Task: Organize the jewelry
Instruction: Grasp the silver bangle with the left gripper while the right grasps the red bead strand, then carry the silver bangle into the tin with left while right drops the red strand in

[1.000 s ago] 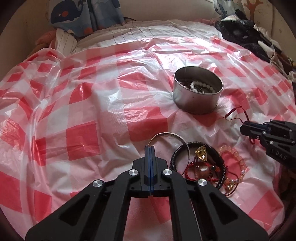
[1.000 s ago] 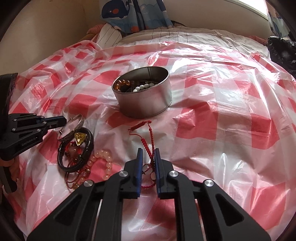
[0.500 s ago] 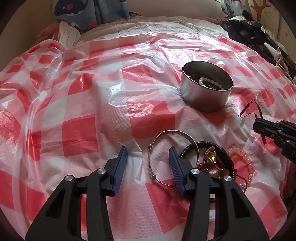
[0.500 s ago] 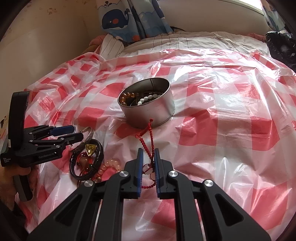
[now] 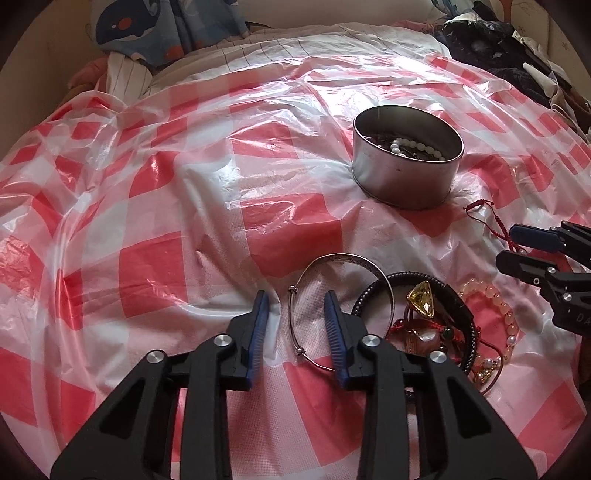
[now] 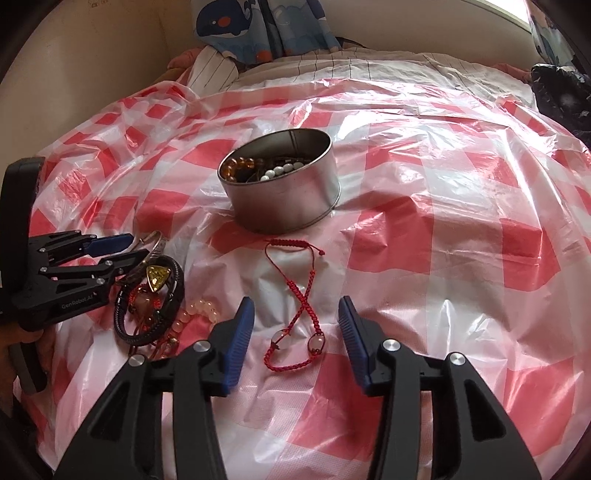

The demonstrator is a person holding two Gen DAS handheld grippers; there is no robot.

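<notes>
A silver bangle lies on the checked sheet, and its left edge sits between the closing jaws of my left gripper; the pads do not touch it. Beside it lie a black braided bracelet, a yellow gem and a pink bead bracelet. A red cord bracelet lies flat between the opening jaws of my right gripper, free of both pads. Further back stands a round metal tin holding amber and white beads.
A red and white checked plastic sheet covers the bed. Dark clothes are heaped at the back right, and whale-print fabric hangs at the back. A person's hand holds the left gripper.
My right gripper has let go of the red cord bracelet, which now lies on the sheet. My left gripper opened from shut, moved over the bangle's edge, and its jaws have narrowed since.
</notes>
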